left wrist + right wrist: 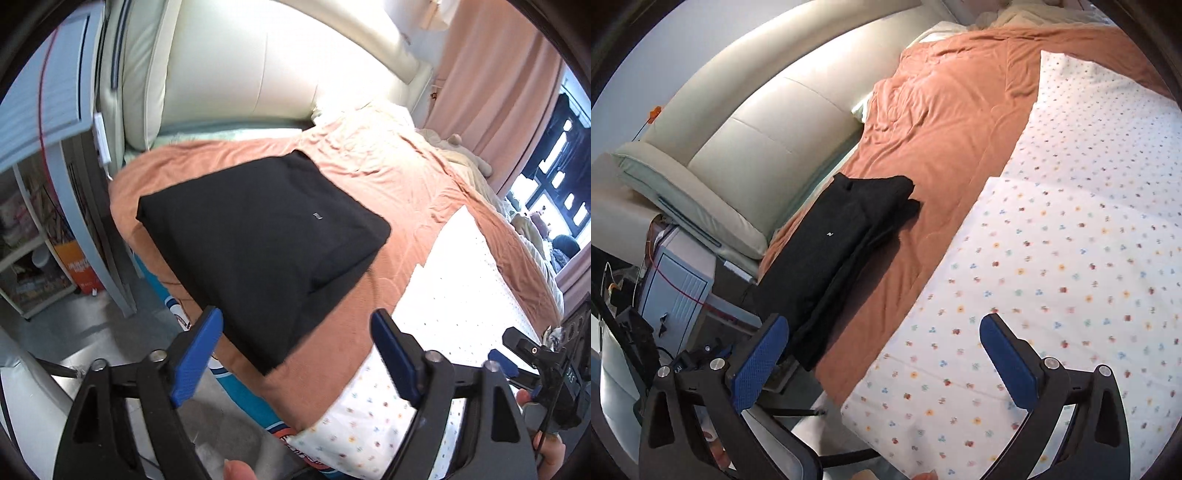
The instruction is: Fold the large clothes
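Garment: the black garment (258, 236) lies folded into a compact rectangle at the centre of the left wrist view, on the orange blanket (388, 173); in the right wrist view it sits left of centre, stacked in layers.
Bed: the blanket covers the bed; a white dotted sheet (1052, 266) fills the right half of the right wrist view.
Left hand-held gripper (295, 350): spread wide, nothing between the blue pads, hovering at the bottom of its frame, apart from the garment's near corner.
Right hand-held gripper (882, 358): also spread wide and empty, above the dotted sheet's edge, beside the garment.
Progress: the folding looks essentially finished.
Risk, edge: the garment's near corner lies close to the bed's edge, so a nudge from the left gripper could slide it toward the floor.
Risk, layers: pinching only the top layer would peel the stack open and undo the fold.
Risk, blanket: the wrinkled blanket may drag along if a grip goes too deep.
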Demonstrator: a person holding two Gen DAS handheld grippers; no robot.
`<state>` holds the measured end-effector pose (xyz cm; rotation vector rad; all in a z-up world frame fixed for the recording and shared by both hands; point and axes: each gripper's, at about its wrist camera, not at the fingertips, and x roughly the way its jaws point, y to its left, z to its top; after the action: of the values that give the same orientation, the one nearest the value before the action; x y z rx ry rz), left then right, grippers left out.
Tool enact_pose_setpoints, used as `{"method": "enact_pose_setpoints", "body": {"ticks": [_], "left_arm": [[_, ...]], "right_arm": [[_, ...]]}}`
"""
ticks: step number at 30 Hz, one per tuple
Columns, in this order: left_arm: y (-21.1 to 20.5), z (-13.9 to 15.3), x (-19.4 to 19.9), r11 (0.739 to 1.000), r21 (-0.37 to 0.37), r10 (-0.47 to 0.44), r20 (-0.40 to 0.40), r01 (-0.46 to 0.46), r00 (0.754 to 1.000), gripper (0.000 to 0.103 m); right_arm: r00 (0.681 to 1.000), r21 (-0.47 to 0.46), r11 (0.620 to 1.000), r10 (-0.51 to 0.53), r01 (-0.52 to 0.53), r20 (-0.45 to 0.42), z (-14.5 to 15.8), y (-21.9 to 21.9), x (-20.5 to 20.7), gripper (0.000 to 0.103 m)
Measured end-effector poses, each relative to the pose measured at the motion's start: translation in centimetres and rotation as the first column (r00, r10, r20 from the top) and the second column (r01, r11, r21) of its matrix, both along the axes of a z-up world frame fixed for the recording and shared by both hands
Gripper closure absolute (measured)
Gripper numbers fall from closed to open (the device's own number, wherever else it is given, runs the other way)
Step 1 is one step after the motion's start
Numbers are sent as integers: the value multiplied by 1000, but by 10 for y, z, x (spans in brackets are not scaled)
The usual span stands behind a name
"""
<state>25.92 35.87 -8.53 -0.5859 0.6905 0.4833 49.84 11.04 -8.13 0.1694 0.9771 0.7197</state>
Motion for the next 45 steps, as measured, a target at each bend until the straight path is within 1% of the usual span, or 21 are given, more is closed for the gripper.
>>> {"method": "enact_pose_setpoints", "body": {"ticks": [1,2,3,7,11,15,18,22,28,30,33,36,41,45], "left_arm": [[-6,4,-2,1000,10,0,6,0,1000,2],[-13,9,-6,1000,19,-4,23,3,1000,0],[-19,13,-9,1000,29,-10,35,9,999,0],[-47,28,-16,996,84,-40,33,37,999,0],[-72,43,-28,992,100,-87,66,80,994,0],[-102,59,-43,979,161,-139,82,125,987,0],[-122,70,-56,969,188,-177,94,158,980,0],[-149,84,-76,950,252,-213,98,183,972,0],[-180,96,-109,927,302,-269,118,223,956,0],[-190,98,-123,919,315,-286,126,236,950,0],[-205,102,-141,902,347,-317,131,256,939,0],[-218,106,-161,890,366,-345,154,271,926,0],[-239,110,-196,878,393,-370,197,273,908,0],[-254,109,-221,868,410,-390,212,280,896,0]], "right_arm": [[1000,-7,1000,-4,4,17,5,-5,-5,0],[999,-17,1000,-8,8,35,9,-11,-11,0],[998,-25,1000,-9,10,55,14,-18,-17,0],[995,-31,999,9,-6,99,34,-44,-44,0],[988,-49,999,11,-3,155,54,-65,-71,0],[978,-61,998,2,11,208,69,-88,-98,0],[969,-80,996,-22,43,244,77,-104,-117,0],[950,-91,992,-56,88,309,89,-130,-148,0],[917,-115,983,-90,145,389,95,-158,-195,0],[911,-122,980,-98,159,400,97,-166,-211,0],[904,-105,978,-122,179,409,99,-179,-236,0],[897,-90,975,-149,203,415,100,-191,-259,0],[870,-87,963,-190,256,455,99,-207,-299,0],[846,-72,957,-212,281,489,100,-219,-334,0]]}}
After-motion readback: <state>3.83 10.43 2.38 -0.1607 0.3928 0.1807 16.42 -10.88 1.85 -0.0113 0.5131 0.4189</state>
